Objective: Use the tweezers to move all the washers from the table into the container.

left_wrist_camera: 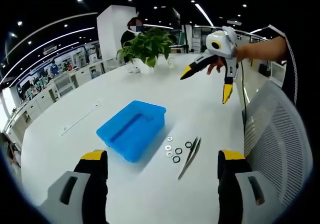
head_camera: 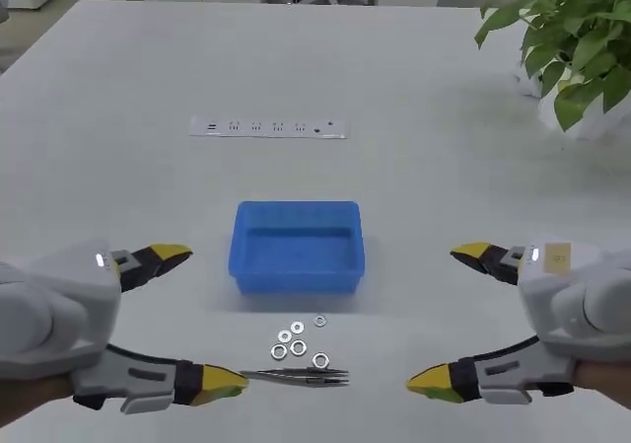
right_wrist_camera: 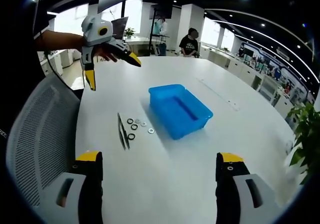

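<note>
My left gripper [head_camera: 215, 320], jaws spread and holding nothing, hovers over the table's [head_camera: 444, 167] near edge. Centre: the tweezers [head_camera: 296, 375] lie by the near edge, the washers [head_camera: 297, 340] clustered just beyond them, the blue container [head_camera: 297, 246] behind those. My right gripper [head_camera: 432, 320] is likewise spread and empty.

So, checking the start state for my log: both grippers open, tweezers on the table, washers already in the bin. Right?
Not quite: the washers lie on the table, between bin and tweezers, as the head view shows. Left gripper and right gripper are open, tweezers on the table.
</note>
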